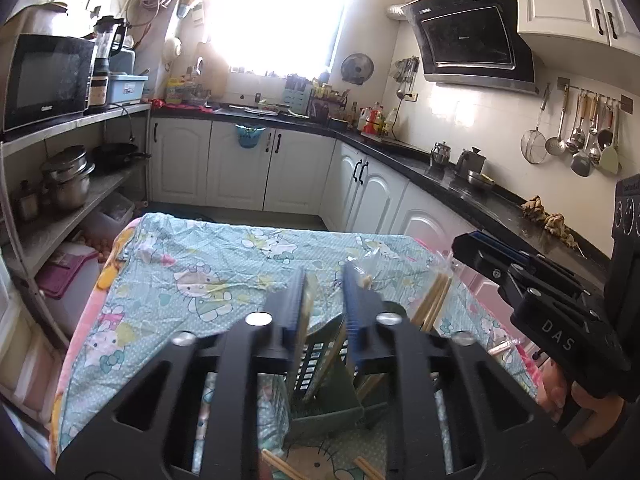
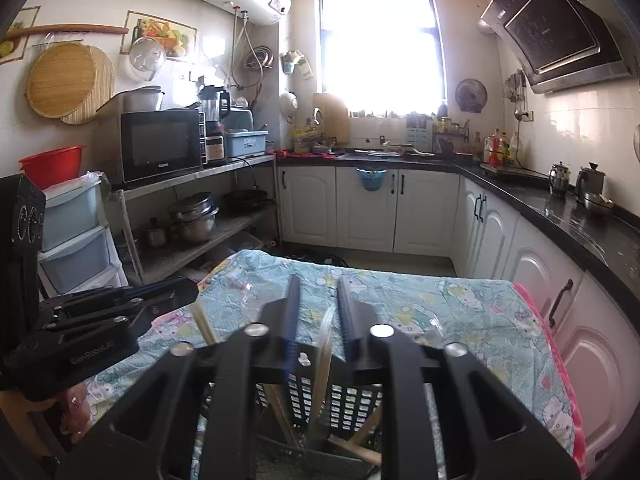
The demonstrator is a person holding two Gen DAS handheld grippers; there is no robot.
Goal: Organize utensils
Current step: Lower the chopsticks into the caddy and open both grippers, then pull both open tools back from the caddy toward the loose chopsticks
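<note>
Tongs first: my left gripper (image 1: 322, 280) and right gripper (image 2: 318, 292) both stand slightly parted, chopsticks (image 2: 322, 354) loose between them, pads apparently not pressing. Below sits the slotted basket (image 2: 352, 400), on the cartoon-print tablecloth (image 1: 192, 264).

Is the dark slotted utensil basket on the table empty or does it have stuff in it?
Not empty. The basket holds several wooden chopsticks that lean against its slotted walls, seen in both wrist views.

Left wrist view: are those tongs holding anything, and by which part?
Nothing looks gripped. The left tongs stand apart; a wooden chopstick leans beside one pad, lower end in the basket.
</note>
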